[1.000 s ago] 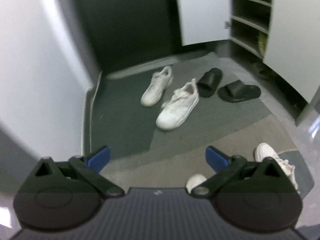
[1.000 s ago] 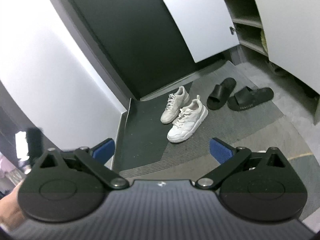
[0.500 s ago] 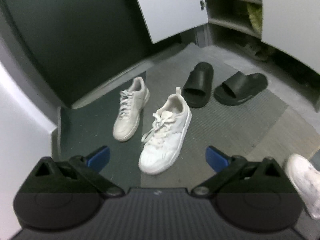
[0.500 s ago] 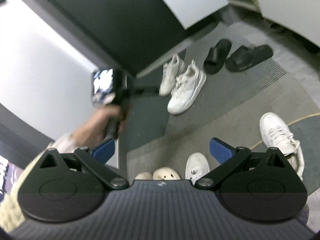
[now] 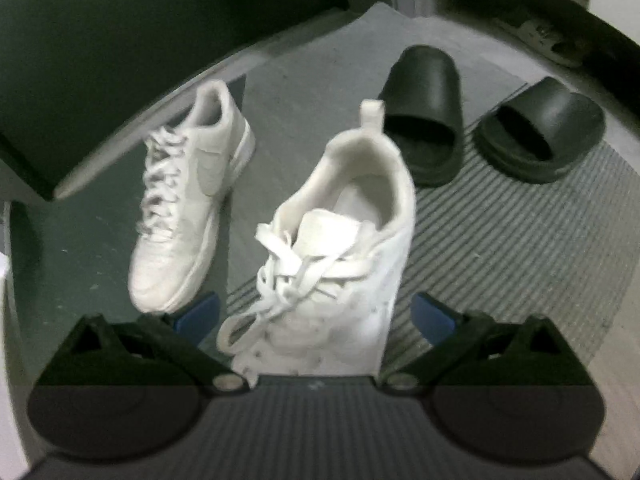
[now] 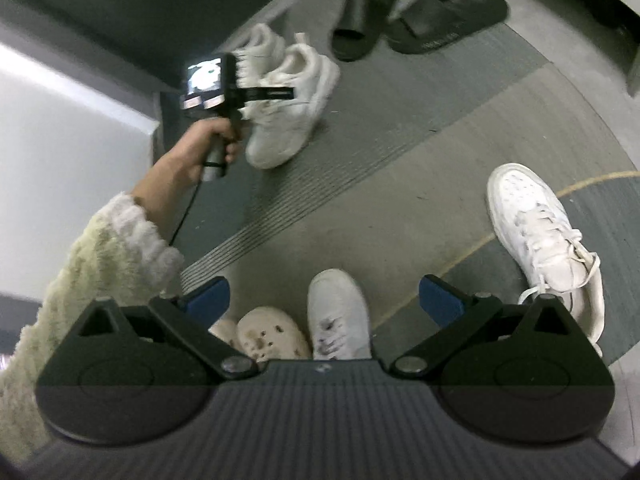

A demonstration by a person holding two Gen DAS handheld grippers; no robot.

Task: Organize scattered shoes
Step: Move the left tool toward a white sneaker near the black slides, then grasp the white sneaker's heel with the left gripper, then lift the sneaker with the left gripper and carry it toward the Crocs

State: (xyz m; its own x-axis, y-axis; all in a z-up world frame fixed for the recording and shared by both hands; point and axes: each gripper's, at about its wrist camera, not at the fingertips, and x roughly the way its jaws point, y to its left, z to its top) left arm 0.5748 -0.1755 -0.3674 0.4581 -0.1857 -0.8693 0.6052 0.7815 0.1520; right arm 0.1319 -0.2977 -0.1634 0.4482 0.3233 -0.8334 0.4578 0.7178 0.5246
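The left gripper [image 5: 316, 312] hangs low over a chunky white sneaker [image 5: 336, 264], its blue-tipped fingers [image 5: 199, 312] spread wide, one on each side of the shoe's forefoot and not touching it. This sneaker has a padded collar, a tall heel tab and loose, bunched laces; its toe points toward the camera and its heel toward the black slides. It lies across the line where the ribbed grey mat [image 5: 500, 248] meets the smooth dark green floor [image 5: 60, 248]. Just to its left, on the green floor, lies a slimmer white low-top sneaker [image 5: 188, 216] with a pale side logo, laced tight, close to the first but apart from it. Beyond the heel sit two black slides [image 5: 424, 120] side by side near the far edge of the mat, one [image 5: 540, 136] further right.

In the right wrist view the right gripper [image 6: 324, 300] is empty, its fingers wide apart above the bare grey floor. A hand [image 6: 200, 148] in a fuzzy cream sleeve [image 6: 100, 264] holds the other gripper over the sneaker pair. Another white sneaker [image 6: 548, 240] lies alone at the right, across a curved yellow line on the floor. At the lower edge show a white shoe toe [image 6: 340, 316] and a cream, spotted toe [image 6: 268, 336], perhaps a clog; the blur leaves that unclear.
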